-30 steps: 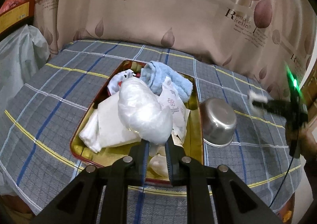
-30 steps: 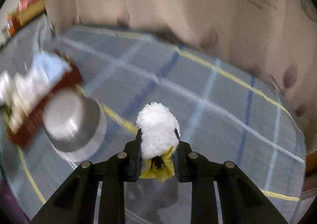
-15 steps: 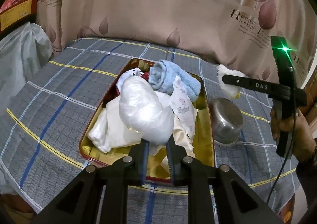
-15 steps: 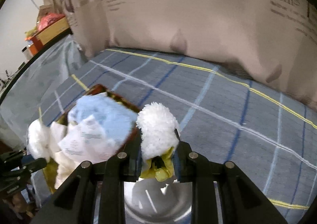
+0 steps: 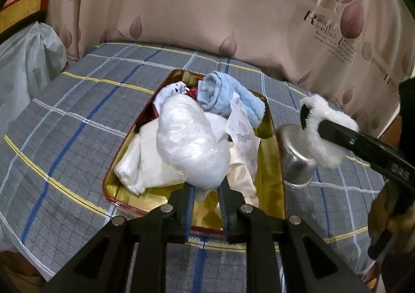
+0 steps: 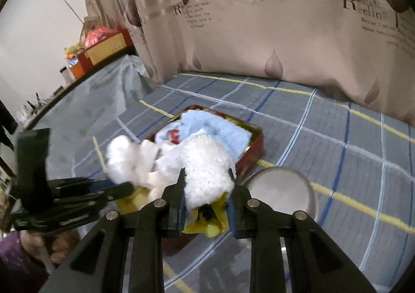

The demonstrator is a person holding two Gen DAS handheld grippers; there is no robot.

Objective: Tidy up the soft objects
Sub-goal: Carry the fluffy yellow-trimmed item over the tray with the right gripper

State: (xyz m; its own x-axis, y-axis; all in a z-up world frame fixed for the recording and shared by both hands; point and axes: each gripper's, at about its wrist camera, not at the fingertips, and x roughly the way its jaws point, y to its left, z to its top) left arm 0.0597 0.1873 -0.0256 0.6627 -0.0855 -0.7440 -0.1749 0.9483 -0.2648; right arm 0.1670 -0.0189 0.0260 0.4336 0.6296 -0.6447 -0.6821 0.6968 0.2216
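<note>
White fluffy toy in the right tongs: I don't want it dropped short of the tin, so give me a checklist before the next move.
1. Right tongs shut on the white fluffy toy: ok.
2. Toy over the tin tray: not ok; in the left wrist view it hangs above the steel bowl.
3. Free room in the tray: not ok; blue towel and white cloths fill it.
4. Left tongs clear of the drop spot: not ok; they sit at the white plastic bag.
5. Left tongs' grip on the bag: cannot tell.
</note>
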